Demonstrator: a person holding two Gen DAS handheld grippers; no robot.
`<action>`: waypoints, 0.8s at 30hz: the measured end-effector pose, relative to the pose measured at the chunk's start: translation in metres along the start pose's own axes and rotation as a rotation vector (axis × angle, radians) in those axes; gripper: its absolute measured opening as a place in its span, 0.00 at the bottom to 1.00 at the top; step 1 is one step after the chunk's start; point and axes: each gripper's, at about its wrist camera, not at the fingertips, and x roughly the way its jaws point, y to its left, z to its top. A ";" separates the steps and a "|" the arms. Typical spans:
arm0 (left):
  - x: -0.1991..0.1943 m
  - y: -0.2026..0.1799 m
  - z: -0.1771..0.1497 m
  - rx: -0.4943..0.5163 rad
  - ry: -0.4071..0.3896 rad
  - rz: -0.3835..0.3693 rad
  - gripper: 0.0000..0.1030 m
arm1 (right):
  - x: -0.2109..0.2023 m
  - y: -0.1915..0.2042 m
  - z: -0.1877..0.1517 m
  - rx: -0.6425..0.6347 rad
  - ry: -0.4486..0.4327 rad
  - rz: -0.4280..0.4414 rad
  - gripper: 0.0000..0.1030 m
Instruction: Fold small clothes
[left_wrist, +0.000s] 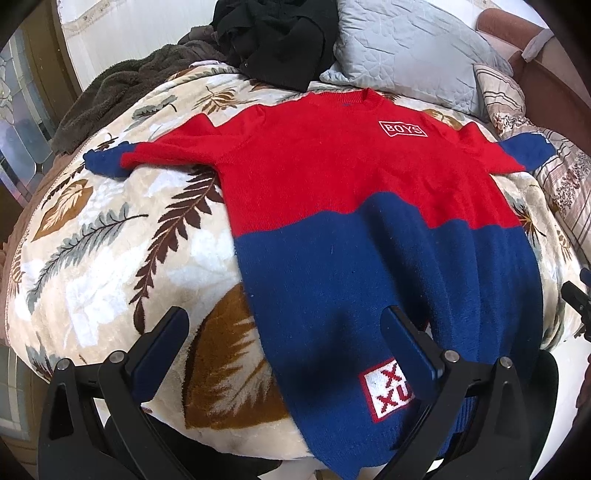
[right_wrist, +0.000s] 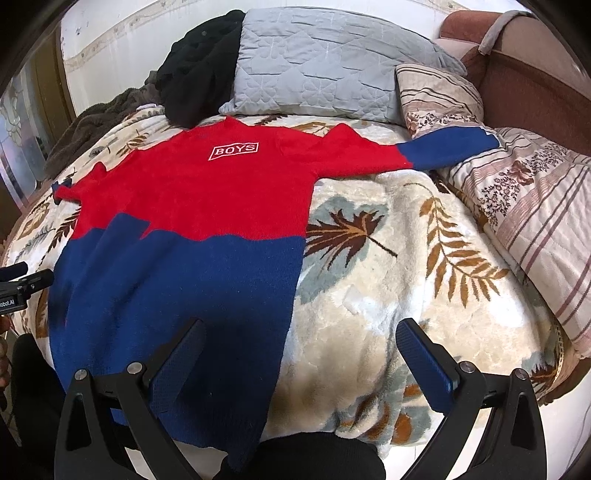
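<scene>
A small red-and-blue sweater (left_wrist: 351, 206) lies flat, front up, on a leaf-patterned blanket (left_wrist: 110, 258), sleeves spread to both sides, white "BOYS" patch on the chest. It also shows in the right wrist view (right_wrist: 192, 229). My left gripper (left_wrist: 288, 332) is open and empty above the sweater's lower left hem, straddling its left edge. My right gripper (right_wrist: 303, 343) is open and empty above the lower right hem, straddling the right edge. The left gripper's tip (right_wrist: 26, 284) shows at the left edge of the right wrist view.
A grey quilted pillow (right_wrist: 325, 62) and a black garment (right_wrist: 199, 74) lie at the head of the bed. A brown fleece throw (left_wrist: 122, 92) is at far left. A striped floral pillow (right_wrist: 528, 206) lies at right, under the blue cuff (right_wrist: 450, 147). A brown sofa (right_wrist: 535, 74) stands behind.
</scene>
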 end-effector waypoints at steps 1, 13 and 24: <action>0.000 0.000 0.000 0.001 -0.001 0.000 1.00 | -0.001 -0.002 -0.001 0.003 0.000 0.004 0.99; -0.003 0.000 -0.003 -0.007 0.001 -0.009 1.00 | -0.003 0.001 -0.004 0.001 -0.003 0.019 0.99; 0.000 0.000 -0.002 -0.019 0.021 -0.022 1.00 | 0.002 -0.002 -0.005 0.012 0.004 0.036 0.99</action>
